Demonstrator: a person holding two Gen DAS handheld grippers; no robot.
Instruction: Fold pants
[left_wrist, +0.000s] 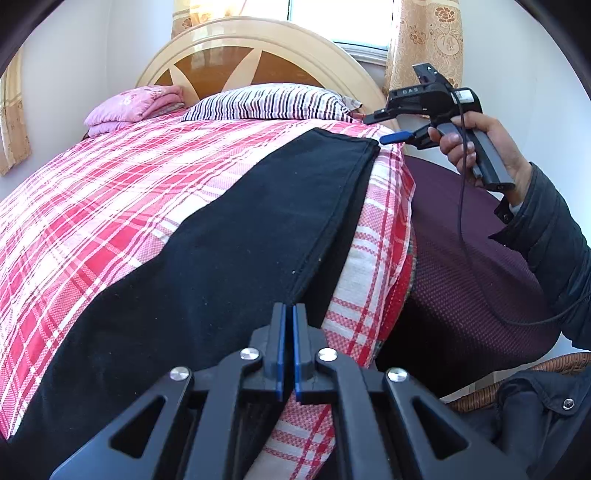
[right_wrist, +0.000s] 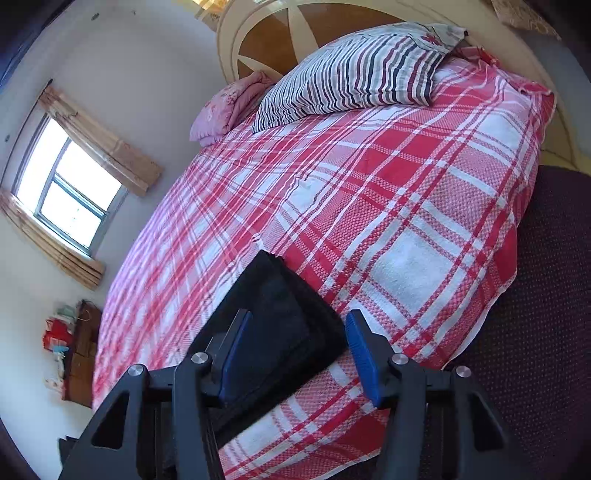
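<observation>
The long black fabric pants lie lengthwise on the red-and-white plaid bed sheet. Left tongs are nearly closed over the near end, grip unclear; right tongs gape empty over the hem. Pinch both hem layers squarely before folding.

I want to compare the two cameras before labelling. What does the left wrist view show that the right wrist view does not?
Only the left wrist view shows the right gripper from outside, the hand holding it, and most of the black pants stretched along the bed.

Only the right wrist view shows the side window and a wooden cabinet.

Both show the plaid bedsheet, the striped pillow, the pink folded blanket and the headboard.
</observation>
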